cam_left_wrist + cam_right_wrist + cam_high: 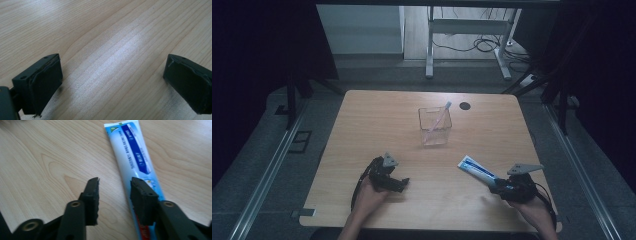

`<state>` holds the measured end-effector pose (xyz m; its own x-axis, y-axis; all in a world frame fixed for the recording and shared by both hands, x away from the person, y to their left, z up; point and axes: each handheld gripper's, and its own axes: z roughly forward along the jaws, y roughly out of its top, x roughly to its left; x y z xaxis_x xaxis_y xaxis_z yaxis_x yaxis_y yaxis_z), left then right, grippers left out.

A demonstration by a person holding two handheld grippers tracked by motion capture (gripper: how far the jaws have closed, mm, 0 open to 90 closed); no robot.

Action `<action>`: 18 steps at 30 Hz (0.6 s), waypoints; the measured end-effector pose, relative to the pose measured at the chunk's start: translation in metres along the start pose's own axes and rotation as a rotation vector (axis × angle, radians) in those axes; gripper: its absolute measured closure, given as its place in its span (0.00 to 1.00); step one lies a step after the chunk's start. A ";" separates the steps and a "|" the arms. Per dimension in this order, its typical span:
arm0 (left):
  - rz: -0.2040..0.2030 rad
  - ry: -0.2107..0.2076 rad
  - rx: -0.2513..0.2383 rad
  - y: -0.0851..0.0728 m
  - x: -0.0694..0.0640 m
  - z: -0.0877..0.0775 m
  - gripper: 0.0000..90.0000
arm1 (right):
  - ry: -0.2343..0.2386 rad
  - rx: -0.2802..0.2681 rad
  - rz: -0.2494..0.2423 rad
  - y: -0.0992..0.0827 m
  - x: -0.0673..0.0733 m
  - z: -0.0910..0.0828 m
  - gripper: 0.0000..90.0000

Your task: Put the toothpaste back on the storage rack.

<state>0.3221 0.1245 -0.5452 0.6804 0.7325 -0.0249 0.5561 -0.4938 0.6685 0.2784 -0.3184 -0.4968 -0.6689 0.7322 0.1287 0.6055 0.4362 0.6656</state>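
Observation:
A blue and white toothpaste tube (477, 169) lies flat on the wooden table (377, 130) at the front right, flat end toward the middle. My right gripper (494, 184) is at its near end, low over the table. In the right gripper view the jaws (115, 182) stand partly open with bare wood between them. The tube (132, 152) runs under the right jaw and is not gripped. At the front left, my left gripper (404, 183) rests low in a hand, and its jaws (112, 60) are wide open over bare wood.
A clear square cup (435, 127) stands at the table's middle with a pale toothbrush (441, 116) leaning in it. A small black round mark (465, 105) sits near the far edge. Beyond the table are desk legs and cables on the floor.

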 end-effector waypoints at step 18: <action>0.000 0.000 0.001 0.000 0.000 0.000 0.03 | -0.055 0.113 0.013 0.014 -0.033 0.000 0.40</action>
<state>0.3221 0.1245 -0.5451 0.6806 0.7323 -0.0246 0.5562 -0.4944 0.6680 0.3094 -0.3365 -0.4922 -0.6380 0.7643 0.0937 0.6606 0.4808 0.5766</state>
